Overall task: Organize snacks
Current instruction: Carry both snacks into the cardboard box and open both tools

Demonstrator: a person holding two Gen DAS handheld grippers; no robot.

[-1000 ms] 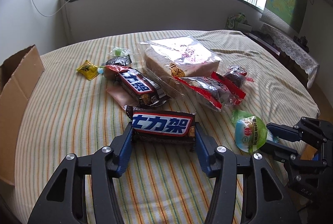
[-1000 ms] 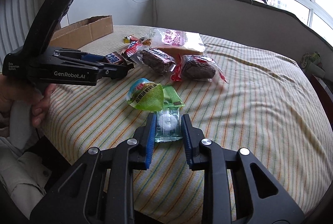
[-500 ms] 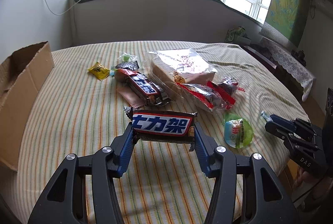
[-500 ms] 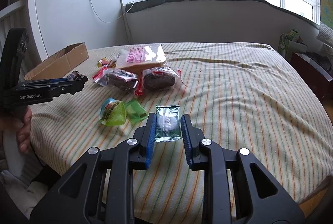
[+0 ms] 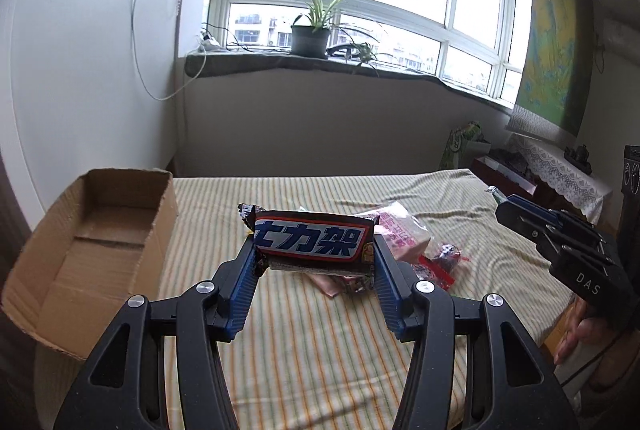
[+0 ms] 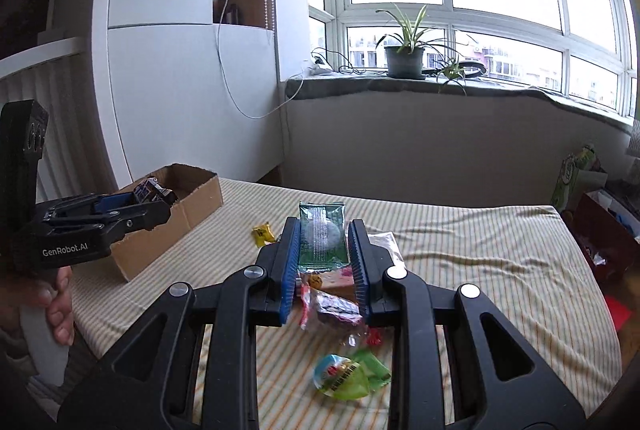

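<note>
My left gripper (image 5: 314, 250) is shut on a brown chocolate bar (image 5: 312, 240) with blue characters and holds it above the striped table, right of the open cardboard box (image 5: 100, 230). My right gripper (image 6: 322, 244) is shut on a small green packet (image 6: 322, 236) with a white round sweet inside, lifted above the snack pile. In the right wrist view the left gripper (image 6: 132, 214) holds the bar near the box (image 6: 188, 206). In the left wrist view the right gripper (image 5: 504, 204) shows at the right edge.
On the striped cloth (image 6: 480, 270) lie a bread bag (image 5: 400, 230), red-wrapped cakes (image 6: 336, 310), a green jelly cup (image 6: 344, 376) and a yellow candy (image 6: 262, 232). A windowsill with a potted plant (image 5: 310, 38) runs behind. A side cabinet (image 5: 552, 166) stands to the right.
Both grippers have lifted with their snacks and tilted up. The left one has moved toward the cardboard box. The right one has risen over the snack pile.
</note>
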